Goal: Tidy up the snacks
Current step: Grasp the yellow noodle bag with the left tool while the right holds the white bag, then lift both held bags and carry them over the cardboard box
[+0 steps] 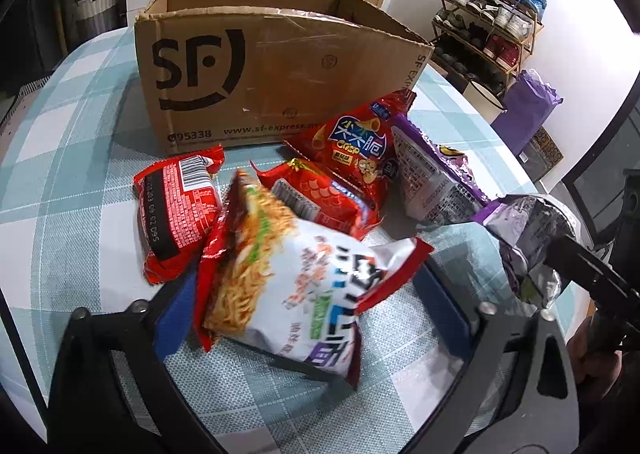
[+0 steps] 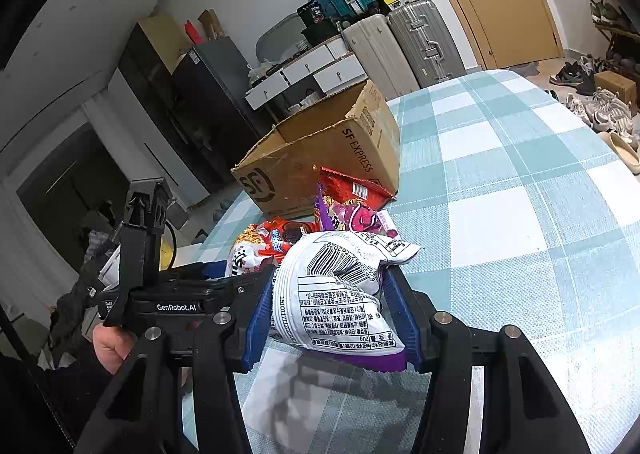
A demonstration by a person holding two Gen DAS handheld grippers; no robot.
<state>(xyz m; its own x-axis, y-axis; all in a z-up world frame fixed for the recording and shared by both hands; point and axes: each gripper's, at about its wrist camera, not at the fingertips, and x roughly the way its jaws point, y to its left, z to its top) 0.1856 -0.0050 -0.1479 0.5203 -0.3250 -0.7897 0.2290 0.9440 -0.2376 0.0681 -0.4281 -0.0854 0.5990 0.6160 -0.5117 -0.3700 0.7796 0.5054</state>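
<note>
In the left wrist view we saw the left gripper (image 1: 304, 310) low in the frame, jaws spread wide with a white noodle packet (image 1: 288, 286) tilted between its blue pads (image 1: 176, 318); whether the pads pressed on it we could not tell. Just above lay red snack packets (image 1: 176, 210) and a purple packet (image 1: 432, 182), in front of the open cardboard box (image 1: 276, 70) on the checked tablecloth (image 1: 60, 158). In the right wrist view the right gripper (image 2: 332, 314), at lower centre, stood narrow, clamped on a white-and-purple snack bag (image 2: 332, 294). The box (image 2: 320, 158) appeared at mid-frame.
</note>
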